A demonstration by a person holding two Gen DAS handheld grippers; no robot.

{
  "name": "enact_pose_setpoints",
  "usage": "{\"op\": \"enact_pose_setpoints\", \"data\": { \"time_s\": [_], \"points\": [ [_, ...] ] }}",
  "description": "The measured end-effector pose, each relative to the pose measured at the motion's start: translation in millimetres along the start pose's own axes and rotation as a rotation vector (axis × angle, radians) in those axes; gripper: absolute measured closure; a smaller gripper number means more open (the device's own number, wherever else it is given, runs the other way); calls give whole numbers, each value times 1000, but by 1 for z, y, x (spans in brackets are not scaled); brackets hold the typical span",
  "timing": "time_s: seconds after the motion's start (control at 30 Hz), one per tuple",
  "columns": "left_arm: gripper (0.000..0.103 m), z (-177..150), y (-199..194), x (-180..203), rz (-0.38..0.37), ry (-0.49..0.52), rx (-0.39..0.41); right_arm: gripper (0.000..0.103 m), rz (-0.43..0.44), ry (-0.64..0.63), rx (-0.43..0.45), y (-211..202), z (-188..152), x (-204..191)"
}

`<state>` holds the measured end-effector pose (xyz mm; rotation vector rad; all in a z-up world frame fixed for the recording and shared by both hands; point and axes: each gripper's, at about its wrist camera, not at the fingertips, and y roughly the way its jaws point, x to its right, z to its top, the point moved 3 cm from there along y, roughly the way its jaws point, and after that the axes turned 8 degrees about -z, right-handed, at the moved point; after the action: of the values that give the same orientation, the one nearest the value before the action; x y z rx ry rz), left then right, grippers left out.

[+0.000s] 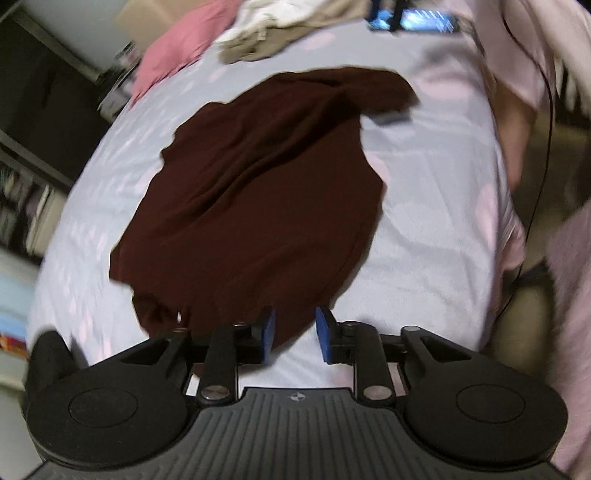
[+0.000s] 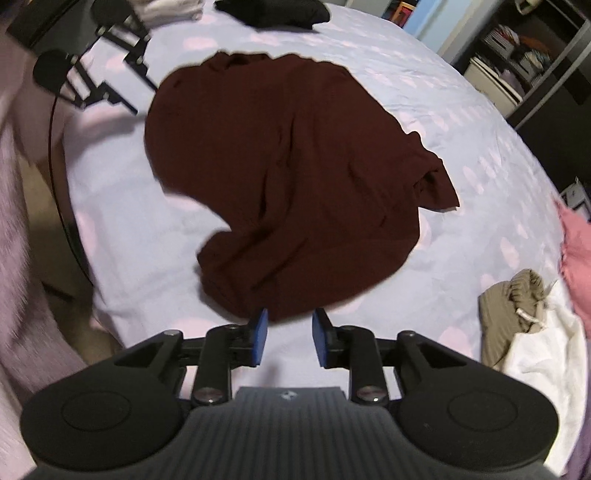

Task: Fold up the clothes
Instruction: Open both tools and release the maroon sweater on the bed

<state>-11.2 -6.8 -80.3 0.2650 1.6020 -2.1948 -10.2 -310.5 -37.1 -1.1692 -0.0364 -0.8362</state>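
Observation:
A dark maroon garment [image 1: 251, 192] lies spread and creased on the pale lilac bedspread [image 1: 424, 229], with one sleeve bunched at its far corner. My left gripper [image 1: 295, 332] hovers over the garment's near hem, open, with nothing pinched between its blue pads [image 1: 267, 332]. In the right wrist view the same garment [image 2: 295, 177] fills the middle. My right gripper [image 2: 290, 336] stands open just short of its near edge, and only bedspread [image 2: 147, 240] shows between its pads. The black linkage of the left tool [image 2: 92, 77] shows at the upper left, beside the garment's far side.
A pink garment [image 1: 177, 48] and a beige and white pile [image 1: 266, 33] lie at the bed's far end, seen also as a pile [image 2: 524, 321] on the right. A black item [image 2: 273, 13] sits at the top. Shelves [image 2: 517, 55] line the bedside. A fuzzy pink sleeve [image 2: 18, 221] and a black cable [image 1: 543, 147] hang nearby.

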Motion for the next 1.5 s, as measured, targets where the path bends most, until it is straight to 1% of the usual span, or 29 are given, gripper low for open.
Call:
{"op": "enact_pose_setpoints", "data": {
  "time_s": [0.07, 0.13, 0.2, 0.3, 0.33, 0.37, 0.4, 0.5, 0.6, 0.63, 0.7, 0.8, 0.87, 0.9, 0.97, 1.03, 1.13, 1.23, 1.33, 1.43, 1.5],
  "points": [
    [76, 2, 10, 4, -7, 42, -12, 70, -3, -37, 9, 4, -5, -4],
    [76, 3, 18, 8, -10, 83, -23, 67, -18, -103, 22, 10, -9, -12],
    [74, 1, 24, 11, 5, 122, -30, 67, -28, -193, 35, 15, -11, -23],
    [73, -3, 28, 17, 14, 179, -40, 67, -49, -366, 82, 19, -15, -45],
    [71, -4, 28, 19, 20, 202, -39, 67, -55, -424, 98, 21, -15, -52],
    [67, -5, 29, 23, 31, 227, -35, 68, -65, -474, 109, 23, -16, -58],
    [65, -6, 29, 26, 42, 252, -31, 68, -67, -513, 114, 25, -17, -63],
    [64, -8, 32, 34, 74, 307, -26, 68, -64, -603, 127, 33, -18, -73],
    [64, -6, 37, 38, 97, 338, -23, 68, -109, -709, 139, 42, -24, -81],
    [63, -6, 38, 39, 108, 354, -18, 68, -123, -720, 142, 45, -24, -82],
    [62, -5, 43, 42, 134, 389, -12, 69, -144, -725, 148, 50, -24, -82],
    [64, -2, 49, 45, 159, 424, -12, 71, -176, -730, 149, 56, -22, -80],
    [83, 0, 51, 43, 149, 416, -17, 90, -190, -733, 146, 58, -21, -78],
    [86, 1, 51, 41, 142, 400, -23, 92, -197, -726, 142, 58, -19, -77],
    [94, 2, 51, 36, 153, 364, -30, 93, -196, -693, 149, 53, -16, -74],
    [95, 3, 46, 30, 155, 321, -36, 94, -209, -670, 154, 47, -14, -69],
    [97, 0, 29, 21, 161, 258, -33, 95, -219, -589, 155, 35, -9, -54],
    [97, -7, 6, 8, 174, 188, -37, 96, -211, -468, 152, 18, -2, -29],
    [97, -20, -22, -10, 161, 116, -49, 97, -160, -397, 144, 1, 0, -14],
    [98, -32, -48, -17, 128, 67, -50, 97, -71, -390, 135, -16, 2, -16],
    [98, -36, -61, -16, 100, 55, -50, 97, -7, -418, 114, -26, 2, -22]
  ]
}}
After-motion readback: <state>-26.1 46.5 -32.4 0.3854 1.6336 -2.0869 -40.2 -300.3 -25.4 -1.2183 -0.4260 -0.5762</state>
